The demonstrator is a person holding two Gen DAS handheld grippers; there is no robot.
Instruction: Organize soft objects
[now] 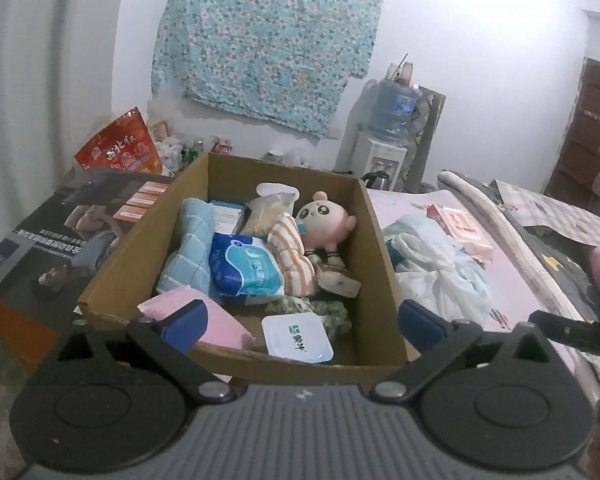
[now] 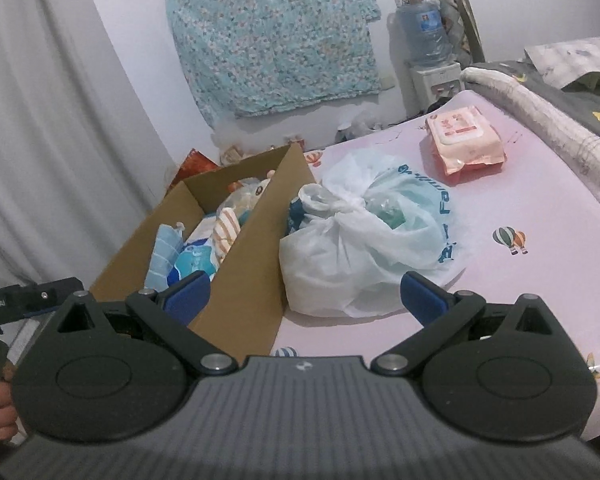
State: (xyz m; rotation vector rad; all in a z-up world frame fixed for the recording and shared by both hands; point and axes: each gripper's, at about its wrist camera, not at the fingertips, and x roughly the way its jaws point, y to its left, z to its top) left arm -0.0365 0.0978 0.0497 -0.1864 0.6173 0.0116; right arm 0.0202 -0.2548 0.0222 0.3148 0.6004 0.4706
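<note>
Half the cardboard box (image 2: 240, 240) behind its wall.

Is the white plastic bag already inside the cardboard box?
No. The white plastic bag lies on the pink table cover, just outside the right wall of the cardboard box.

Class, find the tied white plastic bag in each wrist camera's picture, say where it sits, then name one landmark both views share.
Left wrist view: the white plastic bag lies right of centre, just beyond the cardboard box's right wall.
Right wrist view: the bag sits at centre, right of the box.
Shared landmark: the cardboard box beside it.
</note>
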